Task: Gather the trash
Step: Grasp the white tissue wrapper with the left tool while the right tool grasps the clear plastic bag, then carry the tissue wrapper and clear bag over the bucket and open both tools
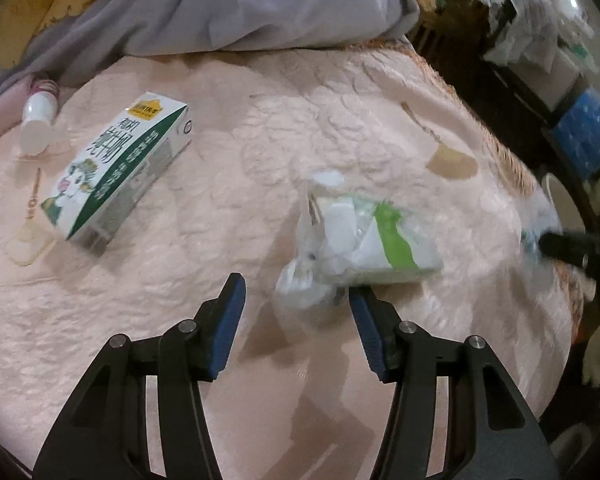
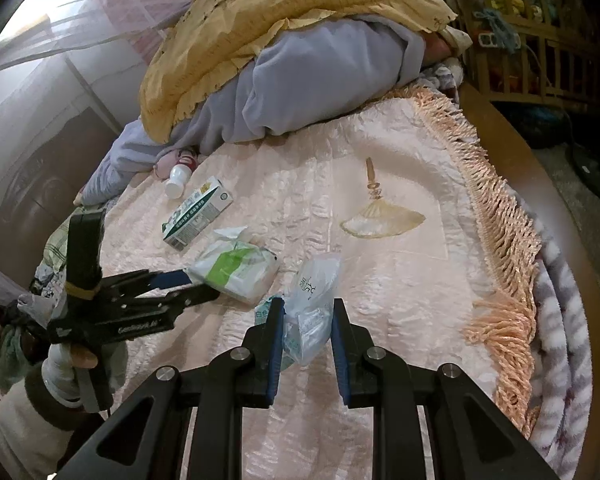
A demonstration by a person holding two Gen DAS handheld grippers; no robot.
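On the pink bedspread (image 1: pixel 260 120) lie a green-and-white milk carton (image 1: pixel 116 168), a small white bottle (image 1: pixel 38 124) and a white-and-green tissue pack (image 1: pixel 360 236). My left gripper (image 1: pixel 296 296) is open right at the near edge of the tissue pack; in the right wrist view it (image 2: pixel 184 286) reaches the same pack (image 2: pixel 236 270). My right gripper (image 2: pixel 306 316) has its jaws around a crumpled clear plastic bag (image 2: pixel 314 300); whether they press it I cannot tell. The carton (image 2: pixel 198 212) and bottle (image 2: pixel 178 180) lie farther back.
A grey blanket (image 2: pixel 320 80) and a yellow pillow (image 2: pixel 292 4) are heaped at the head of the bed. The fringed bedspread edge (image 2: pixel 504 216) runs along the right, with a wooden crib (image 2: pixel 532 48) beyond. Cluttered shelves (image 1: pixel 540 48) stand past the bed.
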